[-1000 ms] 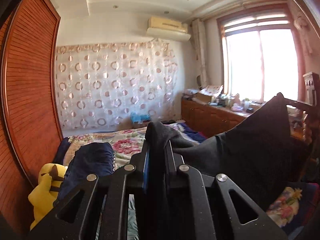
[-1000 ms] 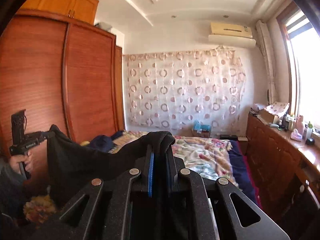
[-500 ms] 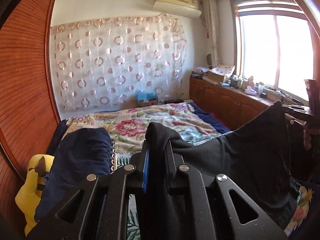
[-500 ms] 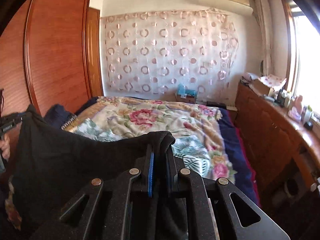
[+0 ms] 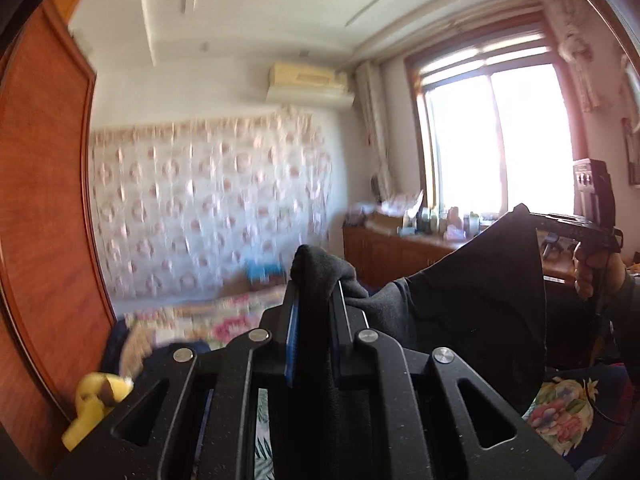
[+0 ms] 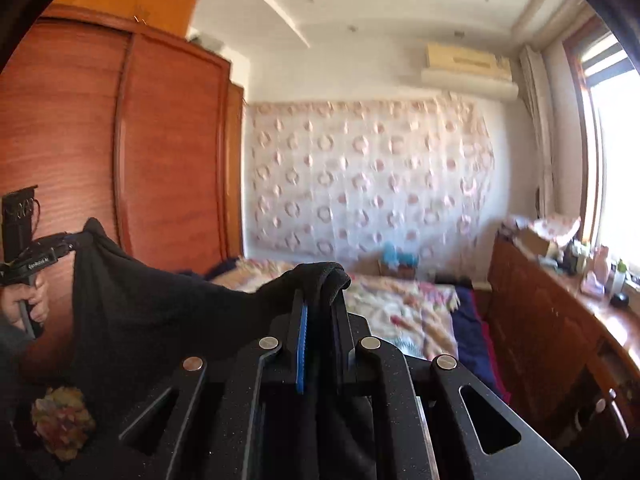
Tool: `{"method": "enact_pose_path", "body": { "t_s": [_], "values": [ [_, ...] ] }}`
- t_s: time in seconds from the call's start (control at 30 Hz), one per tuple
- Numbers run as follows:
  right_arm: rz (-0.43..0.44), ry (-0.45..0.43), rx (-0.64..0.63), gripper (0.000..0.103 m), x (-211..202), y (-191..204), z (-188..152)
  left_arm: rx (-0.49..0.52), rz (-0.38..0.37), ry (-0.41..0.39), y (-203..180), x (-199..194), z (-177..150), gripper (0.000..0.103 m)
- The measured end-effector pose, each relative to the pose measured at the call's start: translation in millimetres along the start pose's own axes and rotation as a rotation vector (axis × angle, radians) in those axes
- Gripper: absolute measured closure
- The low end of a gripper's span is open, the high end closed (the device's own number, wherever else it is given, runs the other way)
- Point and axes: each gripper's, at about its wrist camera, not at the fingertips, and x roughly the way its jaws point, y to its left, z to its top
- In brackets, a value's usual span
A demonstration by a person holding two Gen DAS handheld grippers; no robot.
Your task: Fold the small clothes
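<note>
Two grippers hold one black cloth up in the air between them. The left gripper has its jaws squeezed tight on one top corner, and the right gripper pinches the other corner the same way. Half a second ago the flowery bed filled more of both views; now the hands have gone up and the cloth hangs spread above it. I think it is ready to lay flat for folding. No boxes or baskets show.
</note>
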Motion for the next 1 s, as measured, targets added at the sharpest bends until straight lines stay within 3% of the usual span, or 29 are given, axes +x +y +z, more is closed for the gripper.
{"method": "enact_pose_path", "body": {
  "t_s": [0.17,0.47,0.6,0.73,0.83,1.0],
  "values": [
    [0.006,-0.082,-0.035,0.093,-38.6,7.1,27.0,0.018,0.018,-0.082,-4.7,-32.4,29.0,0.090],
    [-0.001,-0.110,-0.023,0.093,-50.8,11.7,11.2,-0.005,0.066,-0.094,19.9,-23.5,27.8,0.090],
    [-0.001,-0.108,-0.058,0.093,-29.8,22.1,3.0,0.000,0.077,-0.109,19.7,-25.7,30.8,0.090],
    [-0.027,-0.067,-0.063,0.093,0.2,9.7,8.9,0.003,0.094,-0.052,31.0,12.9,23.9,0.090],
    [-0.042,0.004,-0.042,0.093,46.4,-10.7,1.5,0.019,0.129,0.014,37.1,56.0,10.3,0.090],
    [-0.075,0.161,-0.032,0.093,150.9,-41.1,-38.0,0.070,0.190,0.153,52.3,173.0,-39.8,0.090]
  ]
}}
